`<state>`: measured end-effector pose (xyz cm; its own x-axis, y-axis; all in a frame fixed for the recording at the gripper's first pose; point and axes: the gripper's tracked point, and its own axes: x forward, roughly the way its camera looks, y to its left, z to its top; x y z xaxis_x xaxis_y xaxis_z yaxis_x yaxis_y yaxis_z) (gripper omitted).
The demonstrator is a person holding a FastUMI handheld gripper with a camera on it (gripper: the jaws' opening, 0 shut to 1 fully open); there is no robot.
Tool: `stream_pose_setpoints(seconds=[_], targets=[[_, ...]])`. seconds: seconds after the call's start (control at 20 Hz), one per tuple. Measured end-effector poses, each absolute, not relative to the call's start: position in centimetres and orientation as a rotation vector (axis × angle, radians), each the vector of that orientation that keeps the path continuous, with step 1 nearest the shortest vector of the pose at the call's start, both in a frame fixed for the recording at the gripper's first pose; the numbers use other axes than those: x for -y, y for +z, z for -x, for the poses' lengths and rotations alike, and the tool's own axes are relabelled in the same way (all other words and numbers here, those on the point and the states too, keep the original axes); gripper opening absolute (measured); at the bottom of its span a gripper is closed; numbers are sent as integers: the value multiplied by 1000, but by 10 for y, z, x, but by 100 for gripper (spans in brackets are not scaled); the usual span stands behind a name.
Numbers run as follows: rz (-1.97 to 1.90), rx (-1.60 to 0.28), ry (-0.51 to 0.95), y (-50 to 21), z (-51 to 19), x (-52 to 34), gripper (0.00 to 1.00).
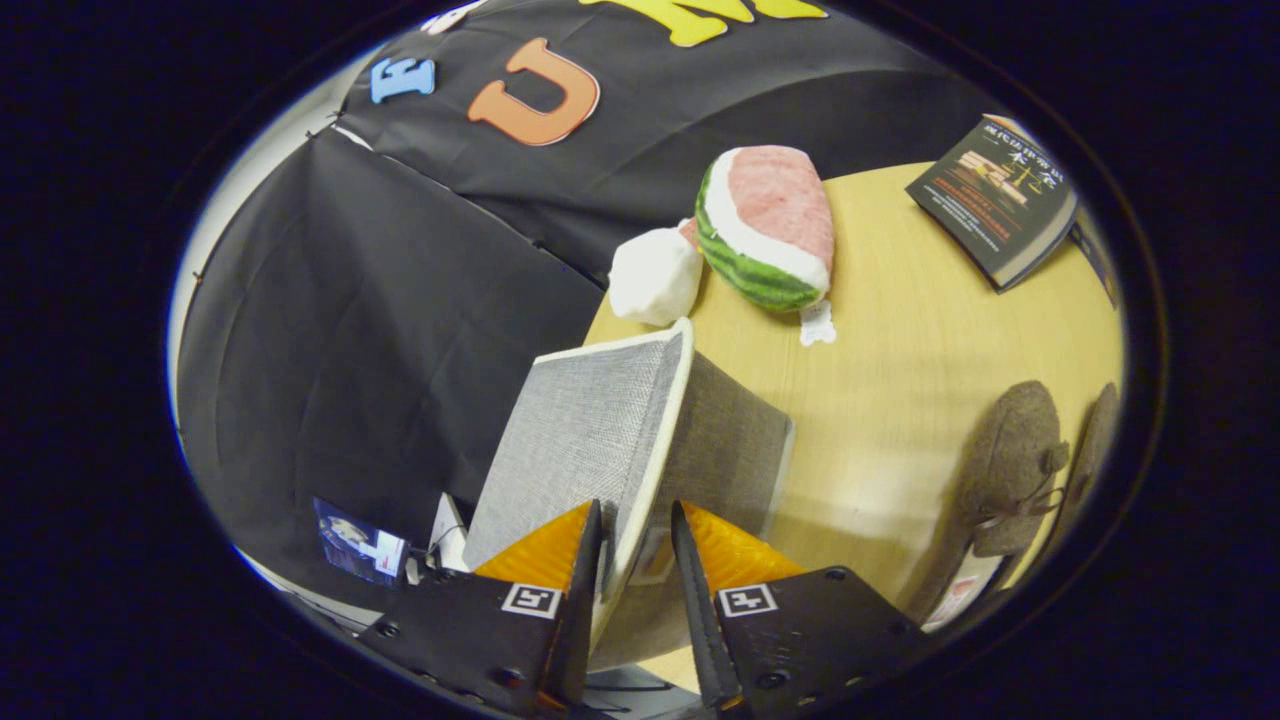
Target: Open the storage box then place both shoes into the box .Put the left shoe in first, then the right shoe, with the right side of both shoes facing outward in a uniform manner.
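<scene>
Lid lifted, shoes still waiting

Gripper view: your gripper (637, 545) pinches the rim of the grey fabric lid (590, 430), which stands tilted between the fingers, its long edge running toward 12 o'clock over the storage box (735, 450); the brown felt shoes (1010, 465) lie side by side on the table (900, 340) at 3 o'clock

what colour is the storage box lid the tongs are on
Grey woven fabric with a cream rim, seen in the gripper view: lid, tongs.
</scene>
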<state>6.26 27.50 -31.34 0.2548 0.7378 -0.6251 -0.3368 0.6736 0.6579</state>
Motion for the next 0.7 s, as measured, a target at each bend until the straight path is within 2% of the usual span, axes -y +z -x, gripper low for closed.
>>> stream_pose_setpoints(seconds=[0.1,0.15,0.3,0.7], targets=[[-460,-1092,736,-306,-64,-270,21],[-469,-1100,736,-305,-63,-271,21],[-537,-1154,690,-304,-62,-270,3],[-641,-1109,678,-250,-54,-279,3]])
